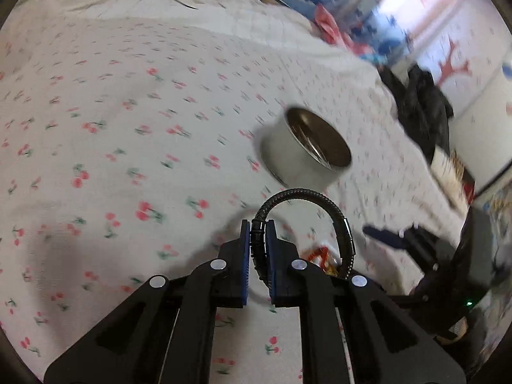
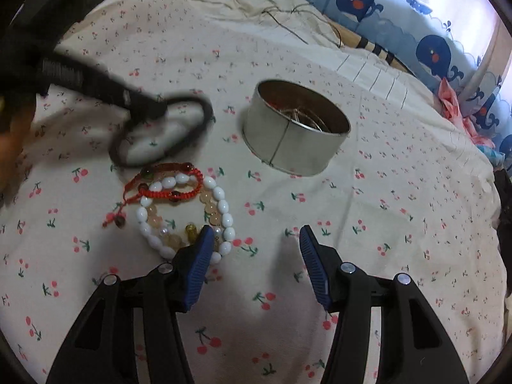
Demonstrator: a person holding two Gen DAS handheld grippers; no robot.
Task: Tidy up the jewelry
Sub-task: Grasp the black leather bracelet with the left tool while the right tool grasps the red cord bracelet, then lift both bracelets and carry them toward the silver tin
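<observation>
I am pinching the black braided bracelet (image 1: 320, 204) in my left gripper (image 1: 258, 227) — the metal tin (image 1: 304, 150) at one o'clock; right gripper (image 2: 256, 233) gaping, holding nothing — the loop may be snagging the rim.

Bare bedsheet (image 2: 368, 224) btwn right tongs (image 2: 256, 240) & tin (image 2: 296, 128); bead bracelets (image 2: 192, 211) crowd left side.

Left gripper (image 1: 257, 224): low centre of frame, blue pads clamped on a black braided bracelet (image 1: 307, 195)
Bracelet: loop arches up and right of the pads
Tin (image 1: 304, 150): round, open, right of centre, blurred
Right gripper (image 1: 393, 240): lower right edge, blurred
Bedsheet (image 1: 128, 128): white, cherry print
</observation>
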